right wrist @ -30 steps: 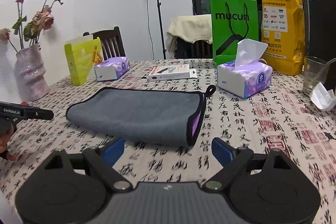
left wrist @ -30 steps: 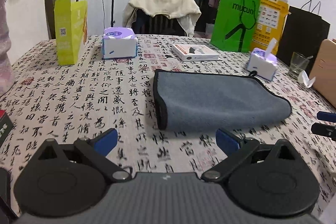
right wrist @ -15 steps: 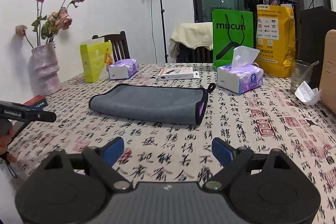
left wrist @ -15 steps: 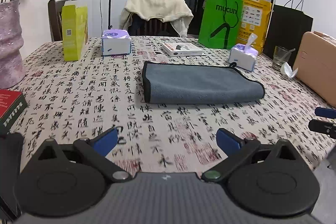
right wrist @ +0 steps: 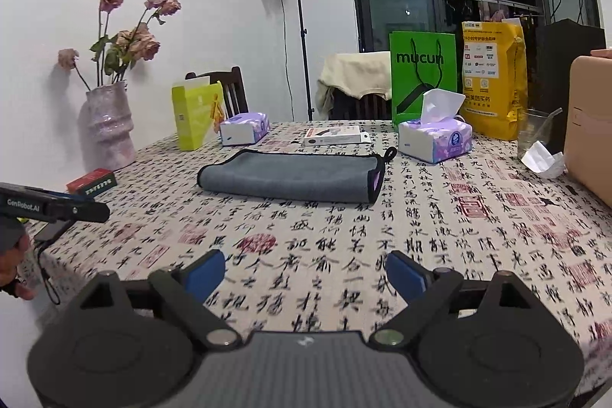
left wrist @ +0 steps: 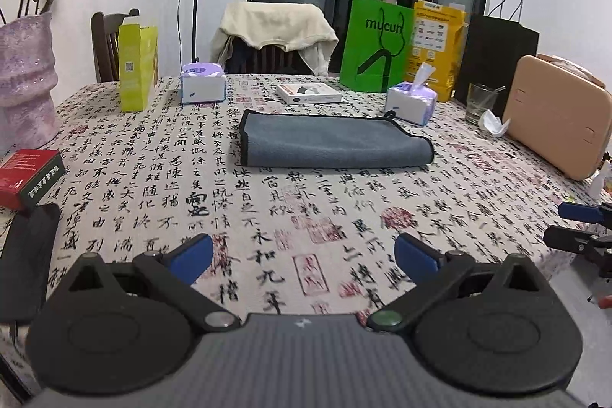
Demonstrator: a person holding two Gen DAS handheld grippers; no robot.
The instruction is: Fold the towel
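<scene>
Table [left wrist: 114, 186] w/ calligraphy cloth carries clutter at the far edge, leaving the middle free for folding. Towel [left wrist: 329, 140] lies mid-table, doubled over, flat, so the fold looks done. Left gripper [left wrist: 304, 255] & right gripper [right wrist: 306, 272] hang at the near edge, well apart from it, jaws spread, holding nothing.

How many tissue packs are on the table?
2. One closed tissue pack stands at the far side beside the yellow-green box; one open tissue pack stands before the green bag, near the towel loop.
</scene>
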